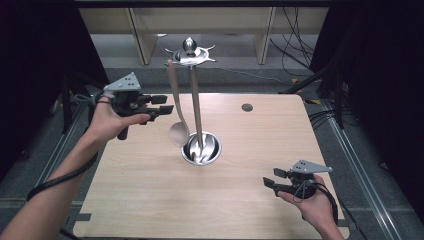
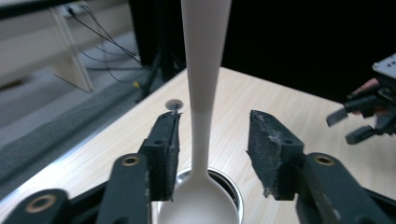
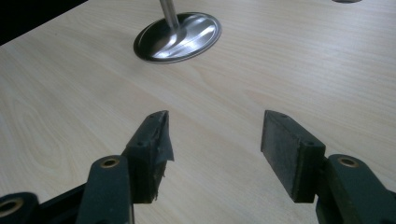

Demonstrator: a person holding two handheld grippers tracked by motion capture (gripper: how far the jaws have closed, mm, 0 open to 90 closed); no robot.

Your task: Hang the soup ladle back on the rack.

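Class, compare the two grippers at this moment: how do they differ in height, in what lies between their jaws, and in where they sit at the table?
The left gripper is raised near the hanging spoon; the right gripper sits low over the table's near right part. The spoon's handle runs between the left gripper's jaws, untouched; bare wood shows between the right gripper's jaws. Both are open and hand-held.

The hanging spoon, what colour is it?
The spoon is a pale beige, almost off-white; the left gripper view shows it best.
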